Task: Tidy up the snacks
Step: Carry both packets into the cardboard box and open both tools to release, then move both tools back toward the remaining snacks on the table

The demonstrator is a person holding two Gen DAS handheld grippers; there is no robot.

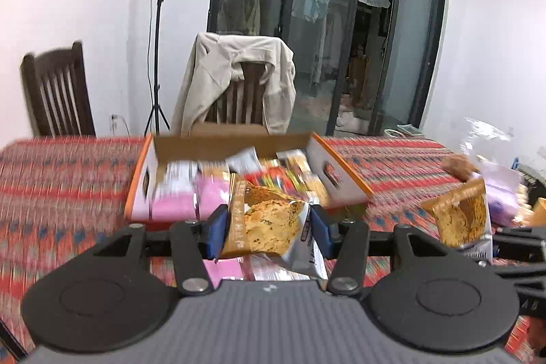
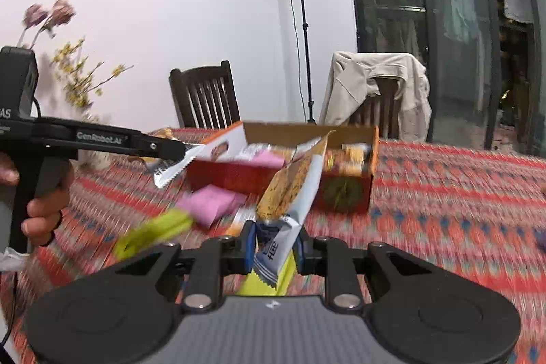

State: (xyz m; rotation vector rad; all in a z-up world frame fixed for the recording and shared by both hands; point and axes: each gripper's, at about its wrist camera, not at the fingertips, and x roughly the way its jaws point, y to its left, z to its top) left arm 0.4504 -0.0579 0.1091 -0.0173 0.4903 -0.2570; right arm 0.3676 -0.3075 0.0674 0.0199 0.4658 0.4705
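You are clamping one cookie packet across its middle in the left gripper and pinching a second packet by its crimped tail in the fully closed right gripper, both hanging just short of the snack box near the table's far edge. These foil pouches are looking light, slick and crushable, so you are safest gripping the flat sealed ends.

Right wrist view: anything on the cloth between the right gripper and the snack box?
Yes. In the right wrist view a pink packet lies on the tablecloth between the right gripper and the snack box.
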